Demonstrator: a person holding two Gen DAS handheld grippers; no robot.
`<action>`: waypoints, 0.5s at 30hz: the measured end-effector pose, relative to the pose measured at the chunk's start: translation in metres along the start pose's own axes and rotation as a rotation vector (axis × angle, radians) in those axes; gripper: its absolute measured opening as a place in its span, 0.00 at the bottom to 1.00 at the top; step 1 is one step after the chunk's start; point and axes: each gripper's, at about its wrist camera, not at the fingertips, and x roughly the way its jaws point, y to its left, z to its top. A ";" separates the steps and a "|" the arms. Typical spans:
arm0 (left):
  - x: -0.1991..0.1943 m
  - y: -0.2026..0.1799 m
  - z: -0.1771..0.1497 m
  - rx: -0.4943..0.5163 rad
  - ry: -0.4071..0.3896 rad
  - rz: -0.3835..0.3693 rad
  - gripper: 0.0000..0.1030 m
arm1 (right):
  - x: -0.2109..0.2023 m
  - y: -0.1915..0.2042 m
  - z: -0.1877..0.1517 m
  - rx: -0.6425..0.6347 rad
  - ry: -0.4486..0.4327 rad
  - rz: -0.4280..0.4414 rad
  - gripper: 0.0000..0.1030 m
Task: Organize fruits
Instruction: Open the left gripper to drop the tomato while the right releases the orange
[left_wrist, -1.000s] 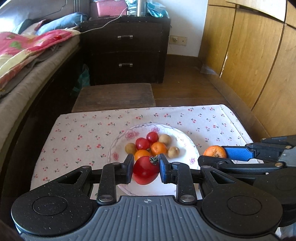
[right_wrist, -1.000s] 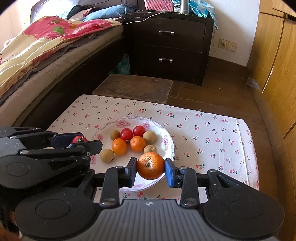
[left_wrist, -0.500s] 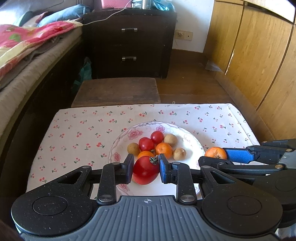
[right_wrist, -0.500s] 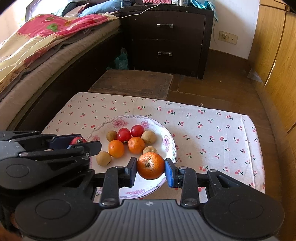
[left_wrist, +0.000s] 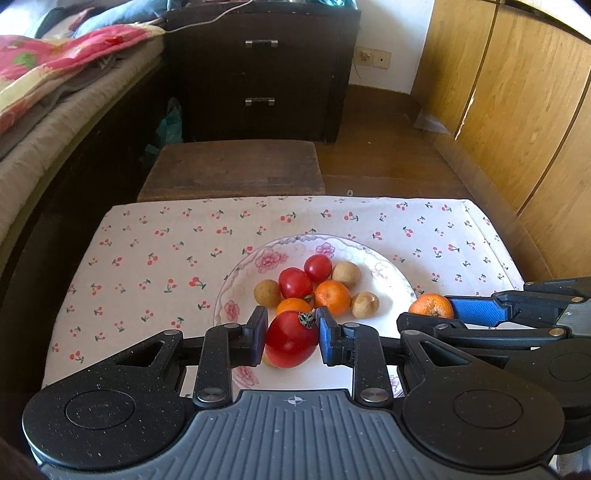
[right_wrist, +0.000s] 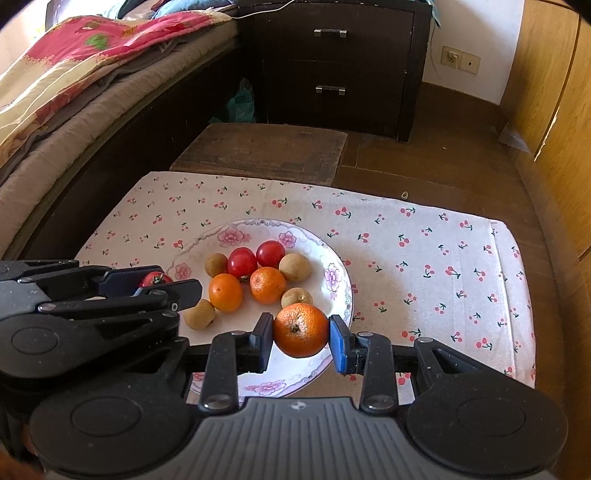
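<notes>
My left gripper (left_wrist: 291, 338) is shut on a big red tomato (left_wrist: 290, 343) and holds it over the near left part of a white flowered plate (left_wrist: 384, 275). My right gripper (right_wrist: 301, 338) is shut on an orange (right_wrist: 301, 329) over the plate's near right rim (right_wrist: 338, 275). On the plate lie two small tomatoes (right_wrist: 242, 263), two oranges (right_wrist: 267, 285) and several brown longan-like fruits (right_wrist: 294, 267). Each gripper also shows in the other's view: the right one (left_wrist: 439, 314), the left one (right_wrist: 159, 284).
The plate sits on a cherry-print cloth (left_wrist: 155, 254) over a low table. A wooden stool (left_wrist: 232, 170) stands beyond it, then a dark drawer cabinet (left_wrist: 260, 70). A bed (right_wrist: 74, 99) runs along the left; wooden wardrobe doors (left_wrist: 517, 110) on the right.
Both grippers have risen and tilted a little, still holding their fruits. The plate and table now sit lower and closer in both views. The fruits on the plate have not moved.
</notes>
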 end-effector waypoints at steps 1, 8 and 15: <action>0.001 0.000 0.000 -0.001 0.002 0.000 0.34 | 0.001 0.000 0.000 0.000 0.002 0.000 0.34; 0.009 0.000 -0.001 -0.010 0.018 0.001 0.34 | 0.010 -0.001 0.000 -0.003 0.022 0.002 0.34; 0.020 0.001 -0.004 -0.022 0.041 0.001 0.34 | 0.022 -0.004 0.000 -0.006 0.044 0.006 0.34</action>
